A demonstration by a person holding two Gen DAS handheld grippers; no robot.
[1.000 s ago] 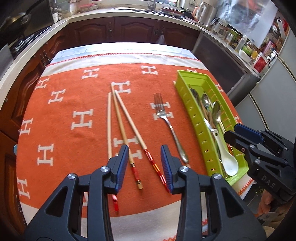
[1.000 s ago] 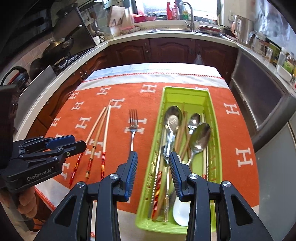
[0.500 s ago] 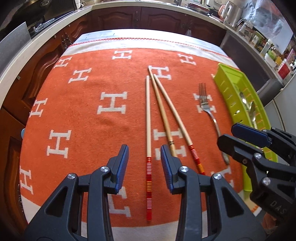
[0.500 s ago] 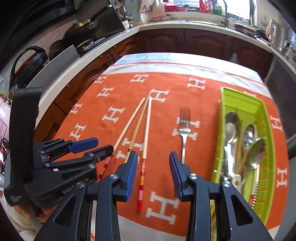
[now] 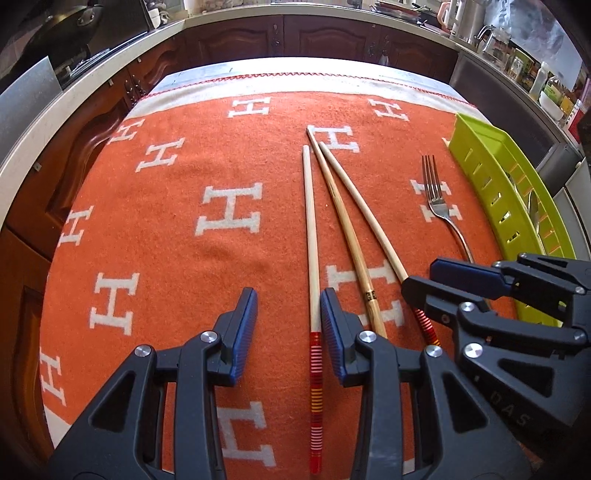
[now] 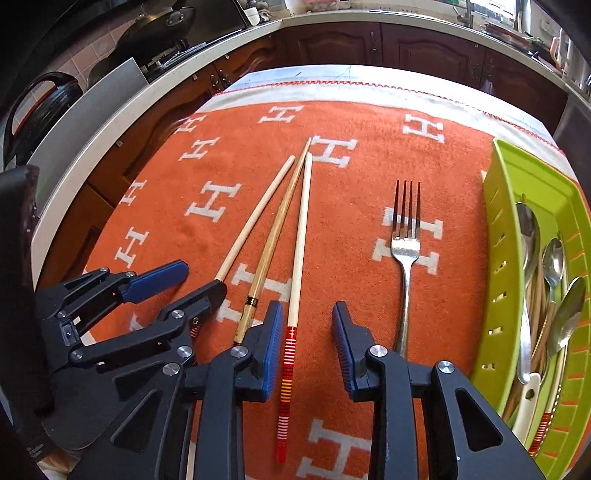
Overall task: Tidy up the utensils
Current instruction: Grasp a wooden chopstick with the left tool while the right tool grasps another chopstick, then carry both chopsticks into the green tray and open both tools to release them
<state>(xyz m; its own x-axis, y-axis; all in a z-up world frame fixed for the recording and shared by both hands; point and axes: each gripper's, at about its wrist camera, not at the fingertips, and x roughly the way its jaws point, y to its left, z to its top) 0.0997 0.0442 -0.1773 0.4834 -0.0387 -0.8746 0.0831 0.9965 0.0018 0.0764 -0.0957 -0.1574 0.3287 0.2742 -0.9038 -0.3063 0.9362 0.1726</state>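
Three wooden chopsticks lie side by side on the orange cloth. My left gripper is open just above the cloth, and the left chopstick lies by its right finger. My right gripper is open, and the right chopstick runs between its fingers. The middle chopstick with a black band lies between the two grippers. A steel fork lies to the right. The green utensil tray holds spoons and chopsticks at the far right.
The orange cloth with white H marks covers the table. Kitchen counters and dark cabinets ring the table. Pans sit on a stove at the far left.
Both grippers have moved left from the tray side and dropped lower over the chopsticks. The right gripper now straddles the right chopstick. The utensils have not moved.
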